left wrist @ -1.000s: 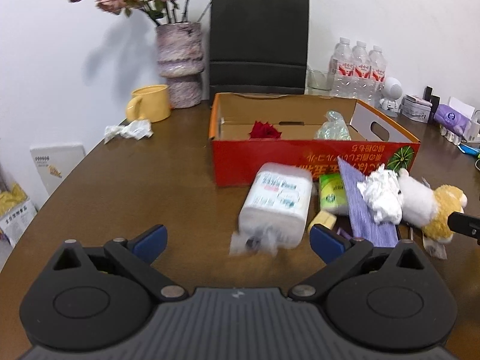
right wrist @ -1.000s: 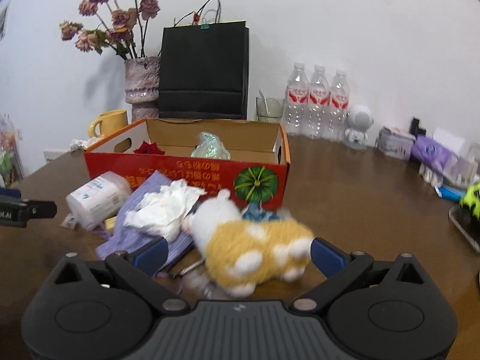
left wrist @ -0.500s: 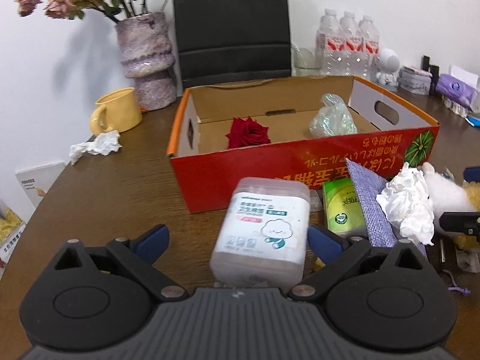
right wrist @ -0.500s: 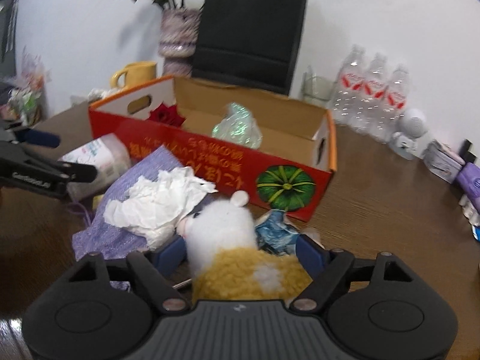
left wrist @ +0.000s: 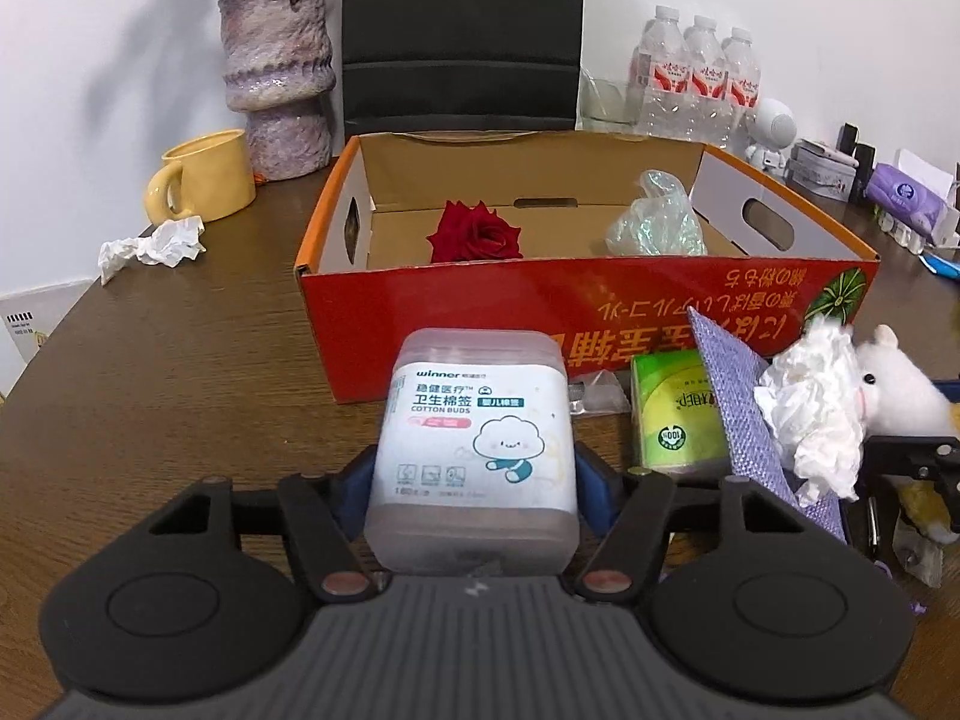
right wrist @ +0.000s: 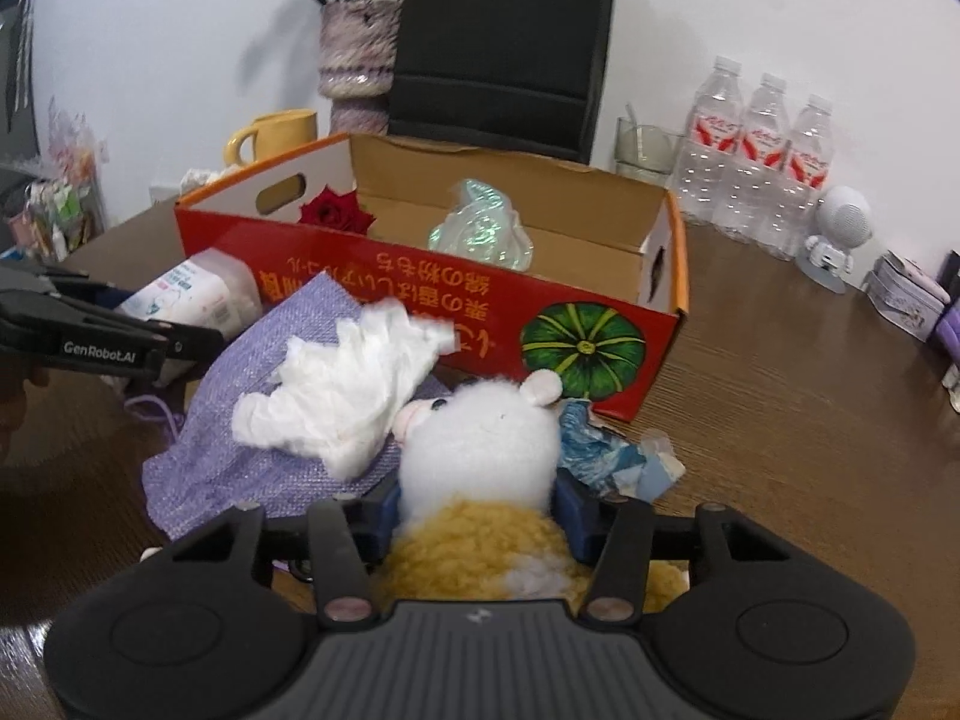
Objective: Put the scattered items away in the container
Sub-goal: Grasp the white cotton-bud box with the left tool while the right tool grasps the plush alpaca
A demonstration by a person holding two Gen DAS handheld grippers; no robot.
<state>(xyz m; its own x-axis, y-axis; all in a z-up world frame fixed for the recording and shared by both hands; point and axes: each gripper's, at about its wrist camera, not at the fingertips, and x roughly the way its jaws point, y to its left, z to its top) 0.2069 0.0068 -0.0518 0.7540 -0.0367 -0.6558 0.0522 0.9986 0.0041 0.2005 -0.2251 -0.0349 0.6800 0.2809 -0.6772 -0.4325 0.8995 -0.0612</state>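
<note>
Bright, even indoor light, soft shadows on the wall point(left wrist: 120, 90), strong fisheye bending and dark corners.

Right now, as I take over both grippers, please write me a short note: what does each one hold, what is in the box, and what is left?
Left gripper: shut on the clear plastic cotton-bud box.
Right gripper: shut on the white-and-yellow plush toy.
Done: red rose and crumpled clear plastic bag are in the red cardboard box.
Left: both held items, purple woven cloth, white crumpled tissue, green packet, blue wrapper, all in front of the box.
</note>
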